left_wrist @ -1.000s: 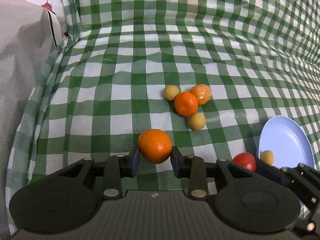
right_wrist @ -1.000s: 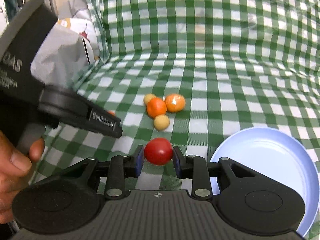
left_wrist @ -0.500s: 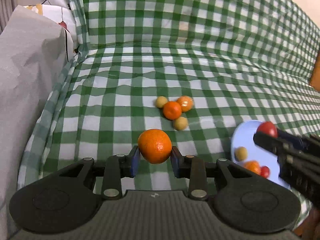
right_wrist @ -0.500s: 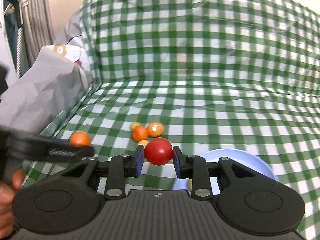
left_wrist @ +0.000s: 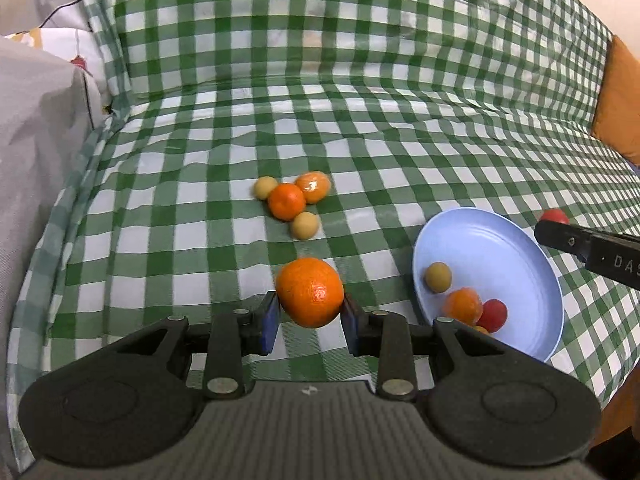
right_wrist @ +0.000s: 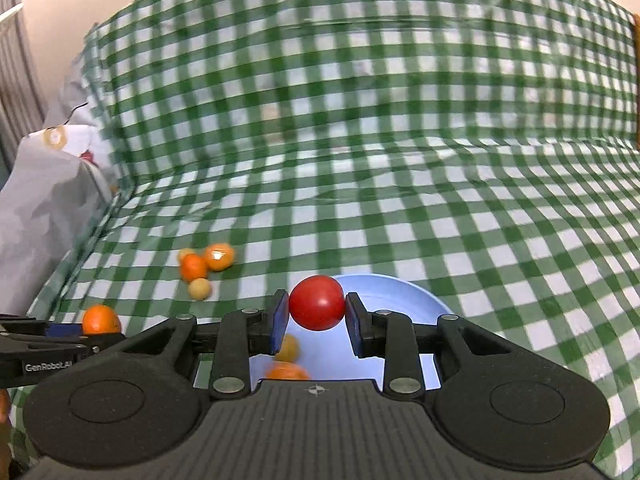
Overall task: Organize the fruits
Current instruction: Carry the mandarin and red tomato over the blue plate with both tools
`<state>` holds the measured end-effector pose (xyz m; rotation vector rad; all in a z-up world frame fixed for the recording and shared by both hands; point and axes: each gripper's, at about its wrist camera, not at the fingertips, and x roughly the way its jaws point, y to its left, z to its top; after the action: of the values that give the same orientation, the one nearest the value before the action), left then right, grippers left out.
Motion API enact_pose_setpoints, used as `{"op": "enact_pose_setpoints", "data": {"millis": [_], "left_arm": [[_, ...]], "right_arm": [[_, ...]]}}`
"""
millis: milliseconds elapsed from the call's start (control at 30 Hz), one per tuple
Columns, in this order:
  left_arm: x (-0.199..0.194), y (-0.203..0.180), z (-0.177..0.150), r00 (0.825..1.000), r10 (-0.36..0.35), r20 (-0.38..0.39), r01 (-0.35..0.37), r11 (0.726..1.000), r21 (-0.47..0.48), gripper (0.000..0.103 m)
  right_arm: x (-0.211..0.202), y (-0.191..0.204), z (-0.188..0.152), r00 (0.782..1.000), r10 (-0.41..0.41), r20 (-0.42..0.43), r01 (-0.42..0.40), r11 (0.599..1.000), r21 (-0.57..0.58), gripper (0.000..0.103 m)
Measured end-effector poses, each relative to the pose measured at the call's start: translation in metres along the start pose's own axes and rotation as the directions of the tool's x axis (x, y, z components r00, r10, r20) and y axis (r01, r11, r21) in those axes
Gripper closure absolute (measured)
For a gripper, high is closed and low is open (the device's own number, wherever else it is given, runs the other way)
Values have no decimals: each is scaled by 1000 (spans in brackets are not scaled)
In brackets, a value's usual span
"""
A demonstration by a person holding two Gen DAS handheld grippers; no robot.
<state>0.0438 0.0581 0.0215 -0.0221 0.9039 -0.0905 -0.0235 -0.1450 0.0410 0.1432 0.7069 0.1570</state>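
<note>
Right wrist view: our right claw point(right_wrist: 317, 309) grips a tomato point(right_wrist: 317, 302) directly above the blue plate point(right_wrist: 416, 292); left claw point(left_wrist: 309, 309) clamps an orange point(left_wrist: 310, 292), plate lying rightward.

In the left wrist view the blue plate point(left_wrist: 520, 240) has come fully into the right of the frame, while in the right wrist view the red tomato point(right_wrist: 317, 307) in the right tool point(right_wrist: 317, 312) now hangs over the plate point(right_wrist: 416, 296), the loose fruit cluster point(right_wrist: 204, 266) shifted to the left.
</note>
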Motion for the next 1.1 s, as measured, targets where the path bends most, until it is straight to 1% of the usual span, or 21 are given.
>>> {"op": "enact_pose_setpoints", "data": {"millis": [133,200,467,700,800,933,1100], "left_arm": [[5,-11,1,1000,-16,-2,16,1000,20,67],[7,-18,2,1000,-26,4,25,999,27,67],[5,-39,4,994,-94,54,90,994,64,67],[2,-67,3,977,-184,105,173,979,110,67],[6,-79,3,971,-212,110,197,972,129,67],[11,-96,1,965,-236,110,218,963,159,67],[18,-111,-1,965,-243,100,221,956,193,67]], "right_arm": [[5,-19,-5,999,-34,-33,35,999,27,71],[5,-24,-4,999,-32,-12,32,999,39,71],[1,-48,-2,997,-71,10,70,995,76,71],[1,-55,-6,995,-101,0,101,994,50,71],[1,-58,-9,995,-103,-10,103,994,43,71],[3,-58,-13,994,-102,-32,103,994,34,71],[9,-59,-17,992,-109,-67,111,993,29,71]]}}
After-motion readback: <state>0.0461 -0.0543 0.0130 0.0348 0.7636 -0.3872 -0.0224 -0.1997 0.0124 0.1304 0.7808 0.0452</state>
